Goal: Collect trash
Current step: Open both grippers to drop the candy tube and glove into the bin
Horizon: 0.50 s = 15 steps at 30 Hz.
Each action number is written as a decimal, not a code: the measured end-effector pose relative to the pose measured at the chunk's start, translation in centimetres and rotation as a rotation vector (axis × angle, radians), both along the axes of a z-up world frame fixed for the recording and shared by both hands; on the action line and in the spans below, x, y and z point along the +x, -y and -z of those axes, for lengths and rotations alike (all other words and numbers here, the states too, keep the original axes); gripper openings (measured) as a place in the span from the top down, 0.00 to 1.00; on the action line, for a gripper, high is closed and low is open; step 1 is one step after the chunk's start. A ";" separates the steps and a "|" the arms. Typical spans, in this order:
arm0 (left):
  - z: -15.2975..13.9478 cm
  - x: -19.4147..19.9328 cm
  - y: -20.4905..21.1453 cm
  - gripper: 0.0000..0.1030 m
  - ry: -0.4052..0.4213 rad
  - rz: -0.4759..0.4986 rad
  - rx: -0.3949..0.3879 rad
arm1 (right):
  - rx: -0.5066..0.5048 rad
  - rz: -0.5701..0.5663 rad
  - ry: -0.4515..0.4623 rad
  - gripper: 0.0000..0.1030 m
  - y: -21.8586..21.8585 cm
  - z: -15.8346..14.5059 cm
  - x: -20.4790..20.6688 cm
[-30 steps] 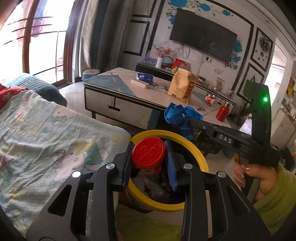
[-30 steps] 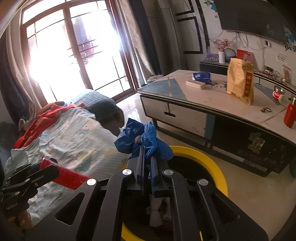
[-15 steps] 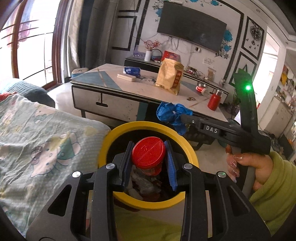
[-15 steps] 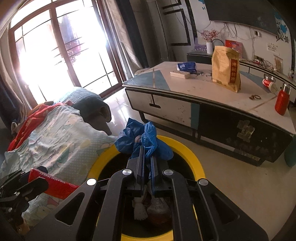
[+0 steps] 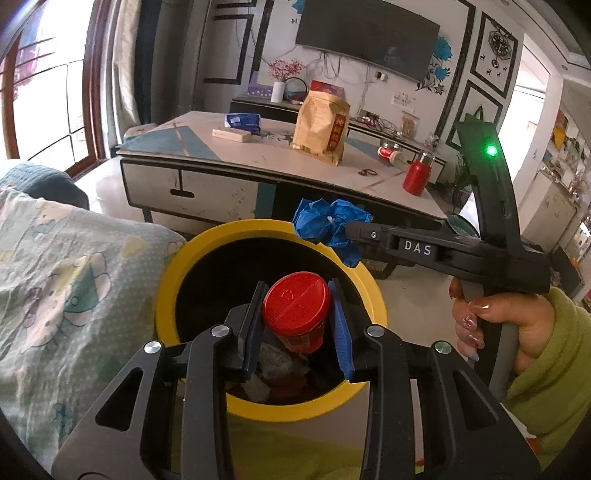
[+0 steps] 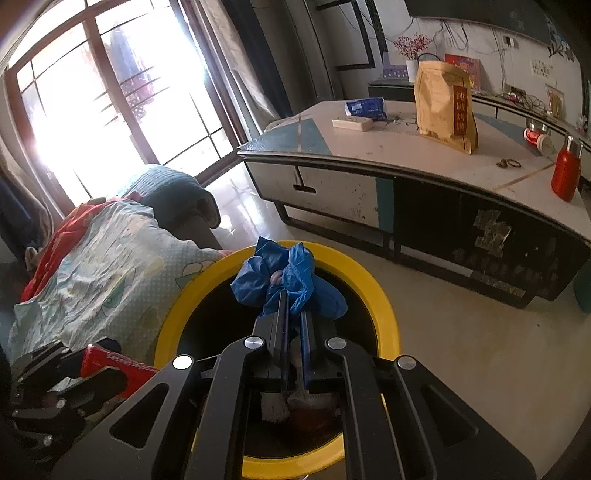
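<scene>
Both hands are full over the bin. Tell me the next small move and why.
Probably open the left gripper and let the red-capped bottle drop. It is clamped between the blue pads above the dark mouth of the yellow-rimmed bin, with trash already inside. The right gripper, pinching the crumpled blue plastic, can release next.

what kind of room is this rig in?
Most likely a home living room: a wall-mounted TV over a low media cabinet, a coffee table with drawers, and a quilt-covered sofa or bed beside the yellow-rimmed trash bin.
</scene>
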State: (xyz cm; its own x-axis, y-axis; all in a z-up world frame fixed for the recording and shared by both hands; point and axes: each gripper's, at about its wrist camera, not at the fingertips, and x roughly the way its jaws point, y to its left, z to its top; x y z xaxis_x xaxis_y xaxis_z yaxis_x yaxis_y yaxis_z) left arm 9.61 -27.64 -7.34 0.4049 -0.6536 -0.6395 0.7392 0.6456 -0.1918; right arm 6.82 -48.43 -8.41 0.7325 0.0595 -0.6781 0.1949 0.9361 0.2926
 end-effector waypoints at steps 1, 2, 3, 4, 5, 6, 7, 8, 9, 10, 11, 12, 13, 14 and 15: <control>0.1 0.1 0.2 0.75 0.002 0.000 0.003 | 0.004 -0.001 0.001 0.94 0.0 0.0 0.0; 0.1 0.3 0.3 0.75 0.000 0.003 0.005 | 0.008 -0.006 0.001 0.94 0.0 0.0 0.0; 0.2 0.4 0.4 0.75 -0.001 0.004 0.008 | 0.009 -0.008 0.000 0.94 0.0 0.0 0.1; 0.3 0.6 0.5 0.75 0.001 -0.002 0.011 | 0.010 -0.009 0.001 0.93 0.0 0.0 0.1; 0.2 0.7 0.6 0.75 0.000 -0.003 0.010 | 0.013 -0.012 0.002 0.91 -0.1 0.0 0.1; 0.2 1.0 0.6 0.75 -0.002 -0.003 0.009 | 0.014 -0.015 0.003 0.89 -0.1 -0.1 0.1; 0.2 1.1 0.6 0.75 -0.002 -0.003 0.010 | 0.013 -0.016 0.004 0.86 -0.1 -0.1 0.0; 0.1 1.2 0.6 0.74 -0.001 -0.004 0.011 | 0.011 -0.016 0.006 0.82 -0.2 -0.2 0.0; 0.1 1.2 0.6 0.71 0.002 -0.009 0.013 | 0.010 -0.016 0.007 0.81 -0.2 -0.3 0.0; 0.1 1.3 0.5 0.67 -0.002 -0.017 0.011 | 0.011 -0.016 0.009 0.78 -0.2 -0.4 -0.1; 0.1 1.4 0.4 0.65 -0.009 -0.020 0.008 | 0.011 -0.013 0.010 0.74 -0.2 -0.4 -0.1; 0.1 1.5 0.4 0.64 -0.015 -0.025 0.006 | 0.009 -0.010 0.013 0.73 -0.2 -0.6 -0.2; 0.1 1.4 0.3 0.60 -0.015 -0.029 0.008 | 0.007 -0.009 0.014 0.71 -0.2 -0.6 -0.2; 0.1 1.4 0.2 0.57 -0.013 -0.033 0.009 | 0.004 -0.007 0.016 0.69 -0.1 -0.7 -0.3; 0.0 1.4 0.0 0.54 -0.012 -0.038 0.007 | 0.000 -0.004 0.017 0.67 -0.1 -0.8 -0.4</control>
